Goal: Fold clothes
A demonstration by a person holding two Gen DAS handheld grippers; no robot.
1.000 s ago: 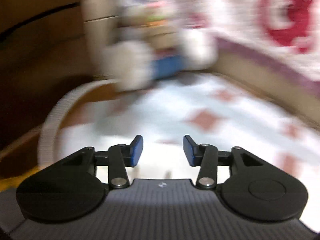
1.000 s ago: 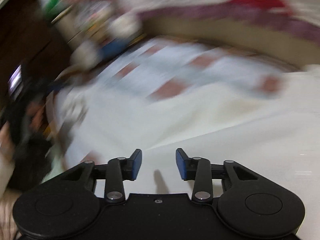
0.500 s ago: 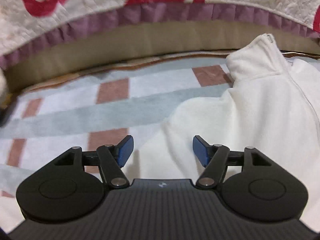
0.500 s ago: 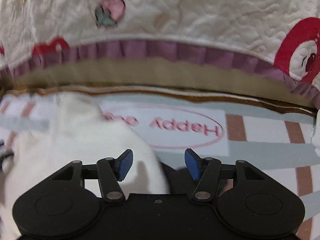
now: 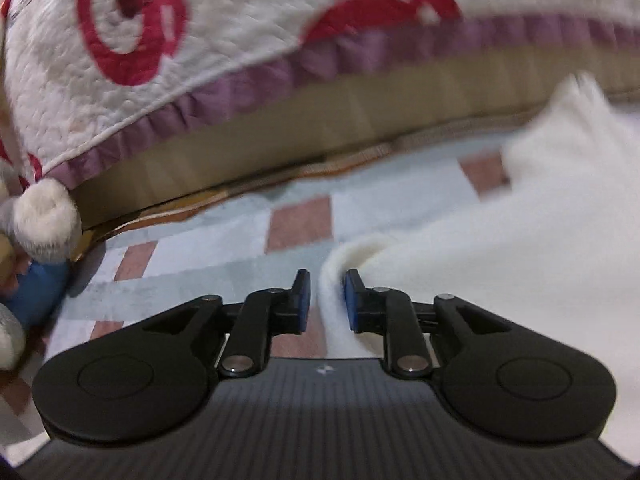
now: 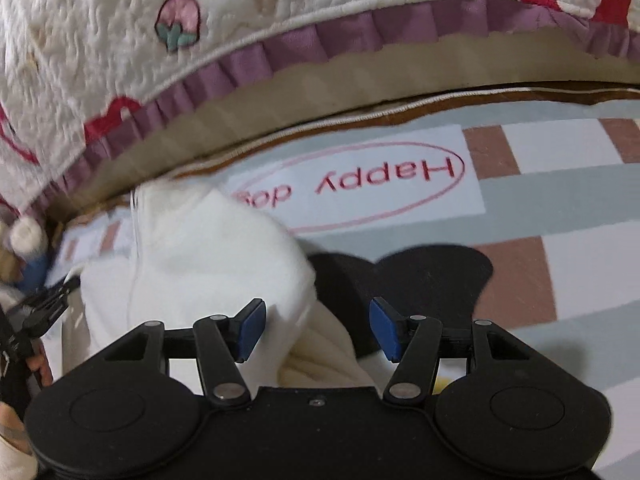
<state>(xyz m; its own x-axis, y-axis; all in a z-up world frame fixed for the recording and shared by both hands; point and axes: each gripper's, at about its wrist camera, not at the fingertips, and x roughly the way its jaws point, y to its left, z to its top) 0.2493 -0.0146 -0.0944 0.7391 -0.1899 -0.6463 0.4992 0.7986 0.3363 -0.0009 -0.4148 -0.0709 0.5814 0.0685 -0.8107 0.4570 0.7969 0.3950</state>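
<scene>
A cream-white fleece garment [image 5: 500, 248] lies on a checked mat [image 5: 224, 248] beside a bed. My left gripper [image 5: 325, 300] is shut on a raised fold at the garment's left edge, blue pads pressing the cloth from both sides. In the right wrist view the same garment [image 6: 208, 264] has a zip line down it, and its right edge reaches between the fingers of my right gripper [image 6: 316, 330], which stands open around the cloth. The other gripper's black body [image 6: 36, 308] shows at the far left.
A quilted bedspread [image 5: 224, 20] with a purple frill overhangs the mat at the back. A plush toy [image 5: 36, 236] with a blue part sits at the left. The mat carries a "Happy dog" oval [image 6: 360, 180]. A hand [image 6: 12, 432] shows at lower left.
My left gripper has shut on the garment's left edge and lifted a fold. My right gripper stays open and has moved in over the garment's right edge.
</scene>
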